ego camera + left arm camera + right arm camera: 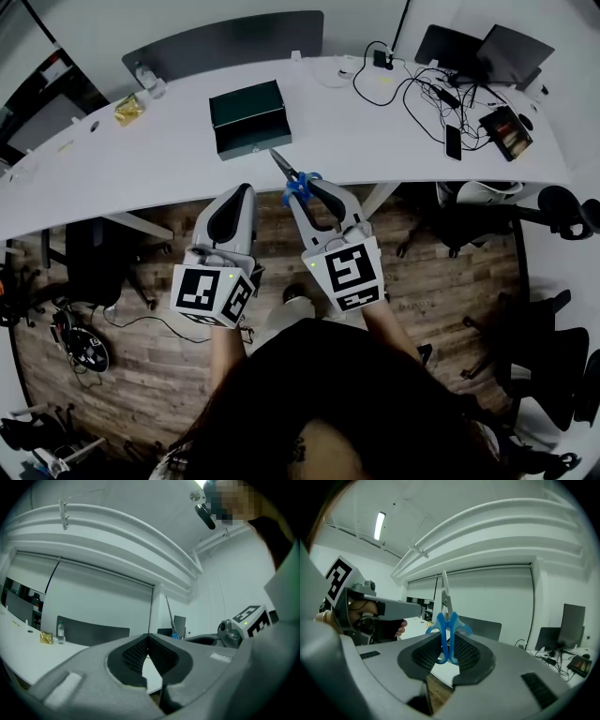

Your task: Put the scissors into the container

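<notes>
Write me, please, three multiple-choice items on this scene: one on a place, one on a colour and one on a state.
1. Where is the container?
A. on the white table
B. on the floor
C. on a chair

2. What colour are the handles of the scissors?
A. red
B. blue
C. yellow

3. How is the left gripper?
A. shut and empty
B. wide open
C. shut on a bottle

Answers:
1 A, it stands on the tabletop.
2 B, blue loops show between the pads of the right gripper.
3 A, its pads meet with nothing between them.
</notes>
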`<action>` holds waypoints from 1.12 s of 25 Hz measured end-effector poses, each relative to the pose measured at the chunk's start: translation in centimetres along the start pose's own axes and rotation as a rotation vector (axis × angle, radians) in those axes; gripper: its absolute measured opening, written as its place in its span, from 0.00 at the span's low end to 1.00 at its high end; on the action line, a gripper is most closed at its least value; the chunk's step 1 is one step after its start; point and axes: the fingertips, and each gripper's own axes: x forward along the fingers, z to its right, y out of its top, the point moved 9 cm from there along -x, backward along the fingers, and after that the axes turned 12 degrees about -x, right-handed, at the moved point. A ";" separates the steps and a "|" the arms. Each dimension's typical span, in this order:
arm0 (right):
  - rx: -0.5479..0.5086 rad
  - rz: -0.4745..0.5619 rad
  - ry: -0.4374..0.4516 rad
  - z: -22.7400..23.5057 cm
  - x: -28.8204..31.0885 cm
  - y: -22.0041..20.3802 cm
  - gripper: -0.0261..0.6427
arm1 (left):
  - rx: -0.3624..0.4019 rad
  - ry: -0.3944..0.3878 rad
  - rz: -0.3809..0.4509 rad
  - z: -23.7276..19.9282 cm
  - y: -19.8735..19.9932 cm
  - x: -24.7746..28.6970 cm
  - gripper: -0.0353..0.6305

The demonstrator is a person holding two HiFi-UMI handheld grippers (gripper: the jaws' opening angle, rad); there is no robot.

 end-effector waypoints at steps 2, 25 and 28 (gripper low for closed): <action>0.000 0.001 -0.003 0.0 0.4 0.1 0.17 | 0.001 -0.001 -0.004 -0.4 0.1 0.1 0.07; -0.008 -0.039 -0.035 -1.6 10.1 1.9 0.17 | -0.030 -0.041 -0.022 -10.4 2.1 2.7 0.07; -0.007 -0.043 -0.037 -1.4 10.6 1.8 0.17 | -0.034 -0.049 -0.026 -10.6 2.0 3.2 0.07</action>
